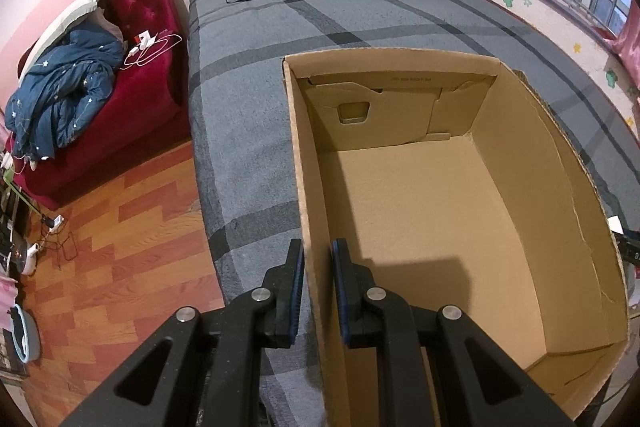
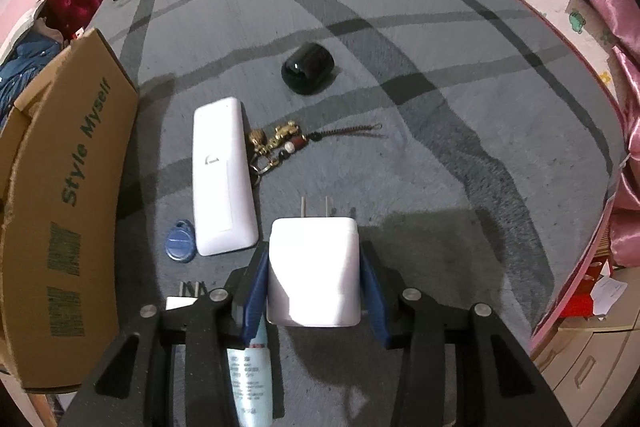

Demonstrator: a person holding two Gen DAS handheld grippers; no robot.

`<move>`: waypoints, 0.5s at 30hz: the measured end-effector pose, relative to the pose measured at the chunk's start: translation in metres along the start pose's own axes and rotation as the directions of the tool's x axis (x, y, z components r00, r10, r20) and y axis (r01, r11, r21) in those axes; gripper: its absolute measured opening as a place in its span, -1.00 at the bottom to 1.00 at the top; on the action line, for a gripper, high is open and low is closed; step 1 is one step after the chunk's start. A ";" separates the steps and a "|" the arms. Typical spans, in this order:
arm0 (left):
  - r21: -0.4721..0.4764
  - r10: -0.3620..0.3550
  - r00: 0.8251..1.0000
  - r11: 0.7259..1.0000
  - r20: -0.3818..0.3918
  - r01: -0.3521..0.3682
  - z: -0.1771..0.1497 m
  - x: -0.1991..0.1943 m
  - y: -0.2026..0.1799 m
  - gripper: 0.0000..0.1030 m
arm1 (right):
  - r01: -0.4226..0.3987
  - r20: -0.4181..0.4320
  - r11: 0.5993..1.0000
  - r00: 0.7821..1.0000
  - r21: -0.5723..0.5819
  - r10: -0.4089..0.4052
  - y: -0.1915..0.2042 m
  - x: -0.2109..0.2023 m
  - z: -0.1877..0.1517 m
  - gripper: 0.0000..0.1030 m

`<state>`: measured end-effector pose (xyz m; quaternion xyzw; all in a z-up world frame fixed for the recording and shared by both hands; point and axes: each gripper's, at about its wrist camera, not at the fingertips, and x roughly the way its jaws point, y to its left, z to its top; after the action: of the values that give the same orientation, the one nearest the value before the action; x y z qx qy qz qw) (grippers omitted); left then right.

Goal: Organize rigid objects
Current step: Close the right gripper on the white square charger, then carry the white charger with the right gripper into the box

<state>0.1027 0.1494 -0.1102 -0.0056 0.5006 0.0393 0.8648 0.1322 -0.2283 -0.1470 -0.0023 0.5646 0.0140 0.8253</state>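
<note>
Right wrist view: the right gripper [image 2: 314, 281] has its blue pads pressed on both sides of a white charger [image 2: 314, 271], prongs pointing away, lifted above the grey blanket [image 2: 440, 75]; beside it lie a white remote [image 2: 222, 175], a blue tag [image 2: 180, 241], a keychain [image 2: 288, 143] and a black case [image 2: 308, 73]; left wrist view: the left gripper [image 1: 318, 281] is pinched nearly closed on the near wall of the empty cardboard box [image 1: 420, 211].
</note>
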 end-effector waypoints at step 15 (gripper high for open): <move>-0.003 -0.004 1.000 1.000 -0.001 0.004 -0.001 0.000 0.002 -0.70 | -0.022 0.101 0.999 0.994 -0.047 0.027 0.035 -0.058 0.018 -0.11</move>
<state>0.1020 0.1514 -0.1102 -0.0080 0.5010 0.0382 0.8646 0.1269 -0.1941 -0.0856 -0.0134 0.5212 0.0369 0.8525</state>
